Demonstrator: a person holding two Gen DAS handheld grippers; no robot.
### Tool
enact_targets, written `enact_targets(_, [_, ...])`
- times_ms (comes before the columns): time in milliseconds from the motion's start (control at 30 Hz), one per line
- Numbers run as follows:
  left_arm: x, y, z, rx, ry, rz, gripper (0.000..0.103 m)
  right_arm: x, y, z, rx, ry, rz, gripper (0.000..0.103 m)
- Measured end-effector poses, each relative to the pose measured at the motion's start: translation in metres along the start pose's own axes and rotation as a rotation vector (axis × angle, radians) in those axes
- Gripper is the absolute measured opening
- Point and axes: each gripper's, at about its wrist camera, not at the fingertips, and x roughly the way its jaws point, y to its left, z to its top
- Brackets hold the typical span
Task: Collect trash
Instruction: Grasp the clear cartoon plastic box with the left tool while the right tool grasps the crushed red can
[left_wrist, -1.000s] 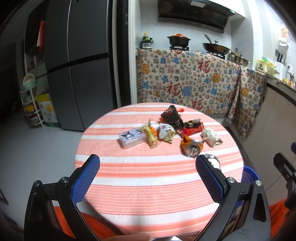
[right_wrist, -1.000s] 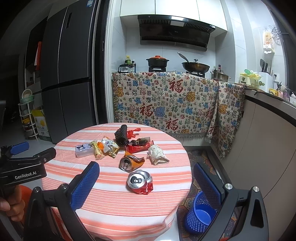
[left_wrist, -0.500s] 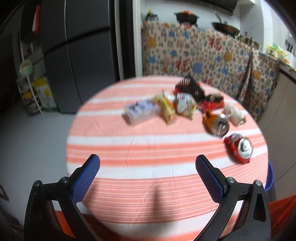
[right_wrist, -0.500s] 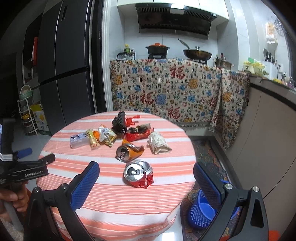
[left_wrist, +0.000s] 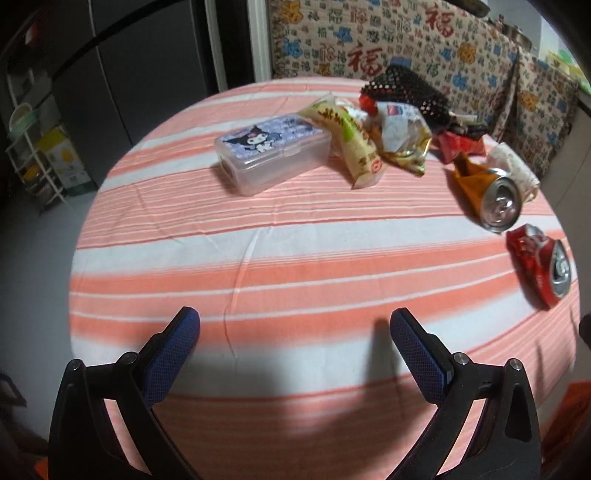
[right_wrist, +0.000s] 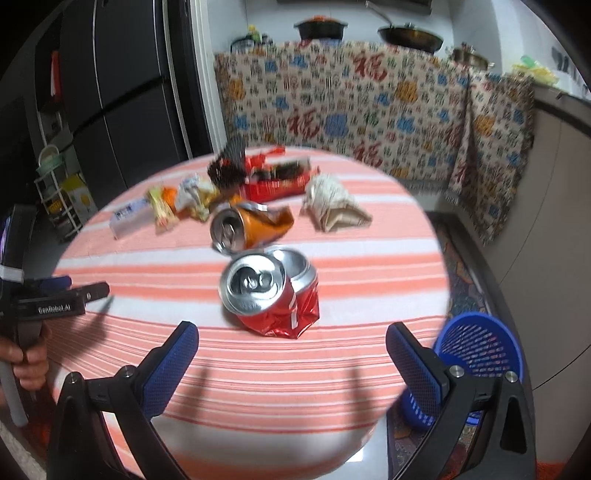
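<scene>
A round table with an orange-and-white striped cloth (left_wrist: 280, 258) (right_wrist: 369, 280) carries trash. A crushed red can (right_wrist: 271, 295) (left_wrist: 543, 264) lies just ahead of my right gripper (right_wrist: 291, 350), which is open and empty. Behind it rest a crushed orange can (right_wrist: 247, 225) (left_wrist: 487, 192), a crumpled beige wrapper (right_wrist: 332, 205), a red packet (right_wrist: 277, 181), black netting (left_wrist: 406, 92) and yellow snack wrappers (left_wrist: 354, 140). My left gripper (left_wrist: 293, 338) hovers open over the near table edge, well short of a clear plastic box (left_wrist: 271, 153). A blue mesh bin (right_wrist: 476, 362) stands on the floor by the table's right side.
A dark fridge (right_wrist: 122, 110) stands at the back left, with a small shelf rack (right_wrist: 59, 199) beside it. A patterned cloth (right_wrist: 369, 110) covers the counter behind the table. A hand (right_wrist: 26, 358) holds the left gripper at the right wrist view's left edge.
Both grippers have moved forward and down toward the table. The red can now sits close in front of the right gripper; the box and wrappers loom larger for the left.
</scene>
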Motion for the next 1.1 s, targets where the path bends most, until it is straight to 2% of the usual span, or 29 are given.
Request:
enact_targets(33, [0.006, 0.002, 0.002, -0.001, 0.016, -0.008, 0.103, 0.008, 0.0, -0.001, 0.002, 0.018, 0.008, 0.103])
enact_targets(200, [0.019, 0.008, 0.022, 0.028, -0.001, -0.027, 0.103, 0.042, 0.001, -0.006, 0.001, 0.116, 0.003, 0.103])
enact_targets(300, [0.029, 0.015, 0.036, 0.084, 0.013, -0.072, 0.103, 0.05, 0.005, -0.006, -0.041, 0.128, -0.02, 0.103])
enact_targets(433, [0.04, 0.031, 0.054, 0.246, 0.013, -0.193, 0.103, 0.057, 0.008, 0.0, -0.075, 0.147, -0.027, 0.103])
enact_targets(667, [0.058, 0.044, 0.086, 0.361, -0.022, -0.259, 0.103, 0.068, 0.01, 0.009, -0.12, 0.171, 0.006, 0.103])
enact_targets(833, [0.075, 0.04, 0.108, 0.373, -0.025, -0.282, 0.103, 0.071, 0.009, 0.013, -0.166, 0.17, 0.052, 0.103])
enact_targets(967, [0.085, 0.036, 0.121, 0.358, -0.03, -0.295, 0.103, 0.073, 0.006, 0.02, -0.175, 0.148, 0.185, 0.103])
enact_targets(1000, [0.086, 0.035, 0.122, 0.361, -0.033, -0.302, 0.102, 0.074, 0.008, 0.022, -0.186, 0.151, 0.189, 0.103])
enact_targets(1067, [0.083, 0.032, 0.122, 0.376, -0.047, -0.324, 0.097, 0.08, 0.015, 0.024, -0.226, 0.157, 0.171, 0.103])
enact_targets(1100, [0.081, 0.03, 0.119, 0.381, -0.055, -0.329, 0.091, 0.083, 0.018, 0.025, -0.237, 0.159, 0.164, 0.098])
